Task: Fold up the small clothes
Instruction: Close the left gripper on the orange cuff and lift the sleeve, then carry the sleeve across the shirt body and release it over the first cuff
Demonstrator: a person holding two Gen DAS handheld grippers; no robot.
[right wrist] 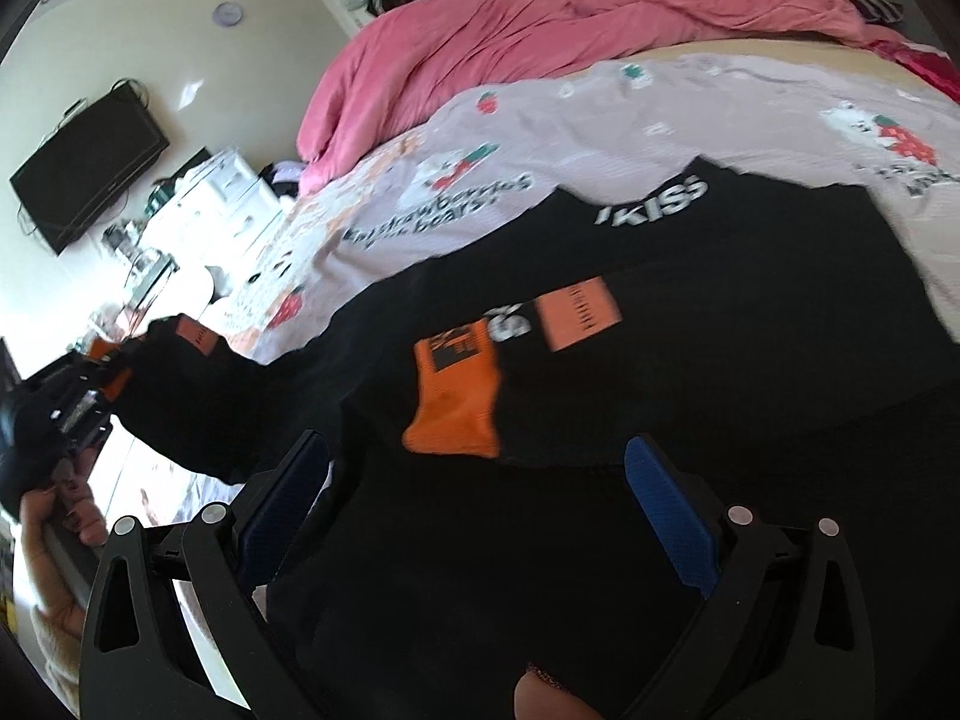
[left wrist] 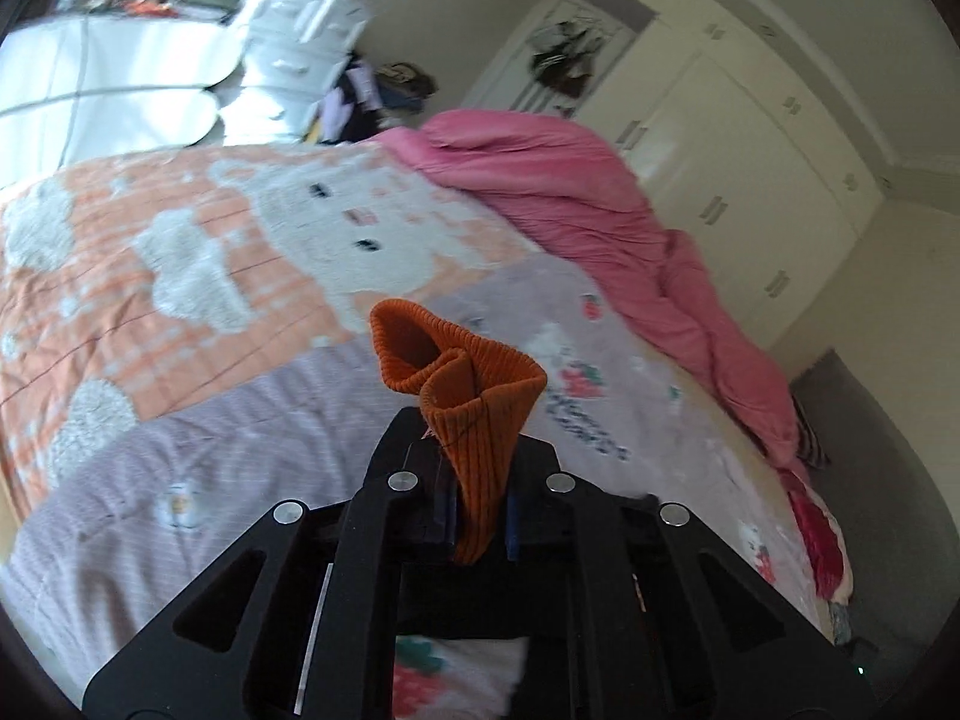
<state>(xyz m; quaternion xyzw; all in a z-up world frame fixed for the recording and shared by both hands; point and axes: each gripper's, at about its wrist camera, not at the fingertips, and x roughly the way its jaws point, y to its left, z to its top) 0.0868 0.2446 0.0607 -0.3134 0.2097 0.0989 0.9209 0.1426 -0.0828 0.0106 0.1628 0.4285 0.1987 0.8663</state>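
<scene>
Two fisheye views from hand-held grippers over a bed.

Left wrist view: left gripper [left wrist: 474,480] clenched on an orange ribbed cuff [left wrist: 465,396], the knit pinched between the black jaws and flaring open above them like a funnel, its rim curled into two loops. Cuff raised clear of the bed, in front of a lilac strawberry-print quilt [left wrist: 240,450] joined to a peach patch with white fluffy bears. Crumpled pink duvet [left wrist: 576,198] along the far edge of the bed. Beyond it, cream wardrobe doors [left wrist: 750,156] with small handles. White drawers and clutter at the far left, blurred.

Right wrist view: right gripper [right wrist: 480,498] released, blue-padded fingers [right wrist: 672,516] spread wide with nothing between them. Just ahead of and between the fingertips, a black sweatshirt [right wrist: 690,372] spread flat on the quilt [right wrist: 600,120], white lettering reading "KISS" near its far edge, an orange rectangular patch [right wrist: 577,312] at its middle. A second orange cuff [right wrist: 453,396] lying on the black fabric, just beyond the open fingers, slightly toward the left one. One black sleeve [right wrist: 180,384] stretched out to the left edge of the view, lifted off the bed, ending in orange fabric at the left gripper [right wrist: 90,384], which a person's hand [right wrist: 60,504] holds. Black television [right wrist: 90,168] on the wall at upper left. Pink duvet [right wrist: 540,18] heaped across the top.
</scene>
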